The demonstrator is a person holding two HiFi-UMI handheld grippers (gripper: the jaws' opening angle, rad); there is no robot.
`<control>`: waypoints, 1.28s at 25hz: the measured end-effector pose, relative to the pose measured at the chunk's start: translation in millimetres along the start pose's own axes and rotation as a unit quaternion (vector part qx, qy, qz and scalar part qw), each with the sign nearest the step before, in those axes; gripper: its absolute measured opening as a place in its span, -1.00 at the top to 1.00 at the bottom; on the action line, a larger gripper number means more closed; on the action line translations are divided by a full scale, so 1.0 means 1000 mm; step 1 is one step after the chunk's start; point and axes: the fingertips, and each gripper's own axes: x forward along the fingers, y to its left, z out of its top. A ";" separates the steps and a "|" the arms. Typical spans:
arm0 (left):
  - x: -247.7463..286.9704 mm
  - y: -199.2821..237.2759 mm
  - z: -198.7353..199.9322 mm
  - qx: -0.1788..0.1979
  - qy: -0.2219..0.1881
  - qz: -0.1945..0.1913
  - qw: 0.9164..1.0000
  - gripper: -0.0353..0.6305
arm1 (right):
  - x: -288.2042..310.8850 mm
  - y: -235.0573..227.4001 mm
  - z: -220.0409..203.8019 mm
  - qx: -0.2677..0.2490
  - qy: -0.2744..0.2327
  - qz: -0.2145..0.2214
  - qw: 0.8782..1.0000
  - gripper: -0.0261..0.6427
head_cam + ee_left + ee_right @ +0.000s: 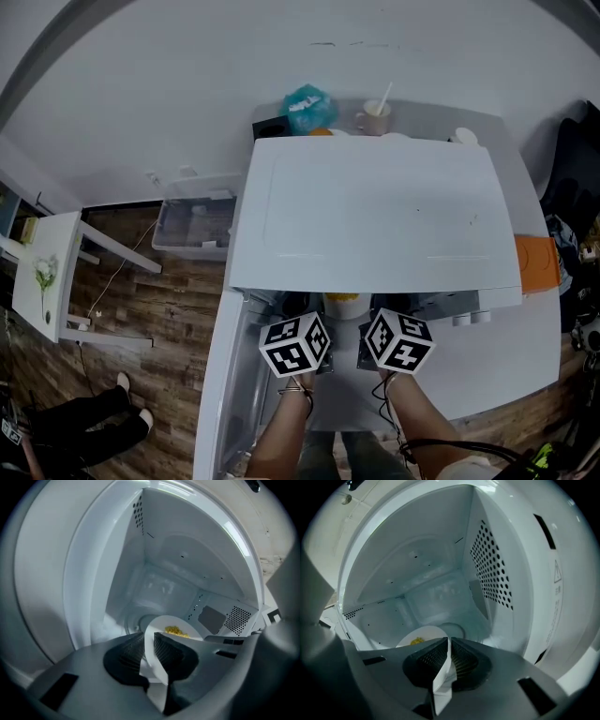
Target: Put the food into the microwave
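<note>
Microwave (pixel 375 216), one, white, fills the middle of the head view, its single door (pixel 220 394) swung open at near left. Two grippers reach into its mouth, the left gripper (pixel 298 317) and the right gripper (pixel 394 314), with one white plate (pixel 345 310) of yellow food (pixel 342 296) between them. On the table (pixel 487 375) at the far side stand one cup (pixel 375 118) and one teal bag (pixel 307 108). In the left gripper view the jaws are pinched tight on the plate's rim, and a single heap of food lies on the plate inside the cavity. In the right gripper view the jaws likewise clamp the plate's rim, with the plate inside the cavity and one perforated wall (pixel 492 566) to the right.
</note>
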 end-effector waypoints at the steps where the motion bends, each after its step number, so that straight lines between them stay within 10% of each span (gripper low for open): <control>1: 0.002 0.001 0.000 -0.004 0.000 0.002 1.000 0.70 | 0.002 0.000 0.001 -0.001 -0.002 -0.003 1.000 0.82; 32: 0.010 0.003 -0.005 -0.012 -0.014 0.017 1.000 0.70 | 0.014 -0.004 0.002 0.002 -0.017 -0.007 1.000 0.82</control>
